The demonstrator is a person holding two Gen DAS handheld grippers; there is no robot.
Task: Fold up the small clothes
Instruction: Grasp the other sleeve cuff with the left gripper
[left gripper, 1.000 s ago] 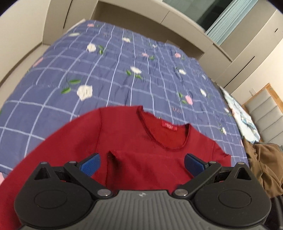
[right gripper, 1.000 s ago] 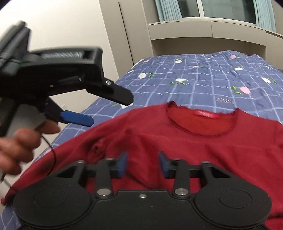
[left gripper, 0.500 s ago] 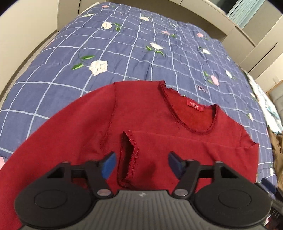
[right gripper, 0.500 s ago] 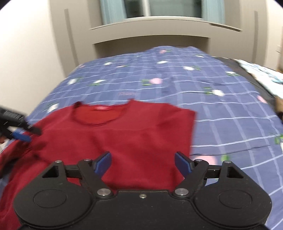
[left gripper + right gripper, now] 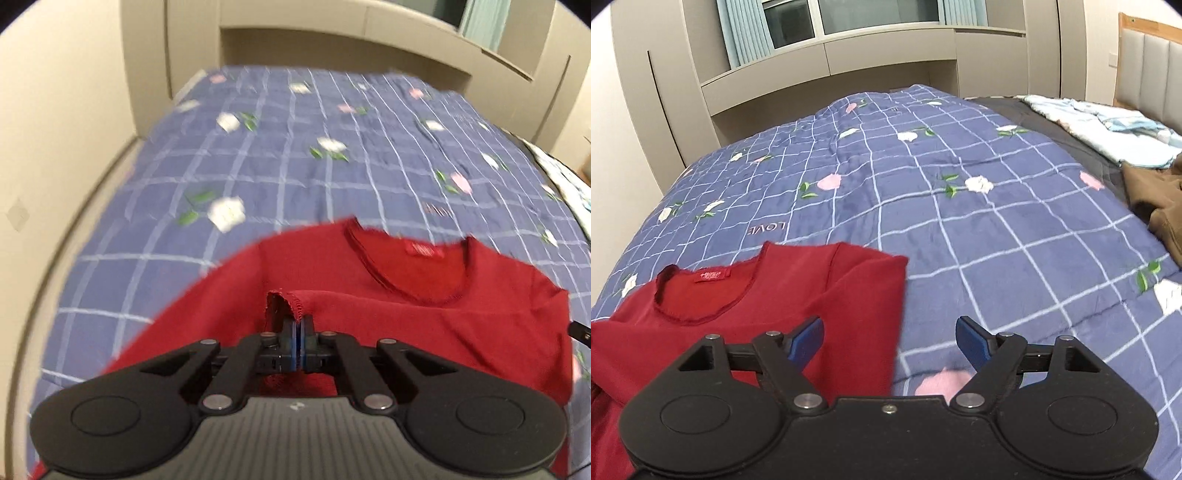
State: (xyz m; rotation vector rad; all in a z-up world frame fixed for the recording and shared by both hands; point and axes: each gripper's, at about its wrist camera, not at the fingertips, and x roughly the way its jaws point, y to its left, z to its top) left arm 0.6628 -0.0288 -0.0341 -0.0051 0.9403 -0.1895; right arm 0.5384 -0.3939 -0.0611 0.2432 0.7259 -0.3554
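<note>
Both tools over red sweater [image 5: 424, 325]; left tool [image 5: 297, 328] clamps cuff [image 5: 291, 302].

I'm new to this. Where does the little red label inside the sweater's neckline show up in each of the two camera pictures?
Left wrist view: the red label sits right of centre, at the back of the neckline, above the shut left tongs.
Right wrist view: the label sits at lower left, up and left of the open right tongs.
Shared landmark: the red sweater's neckline, lying on the blue checked quilt.
</note>
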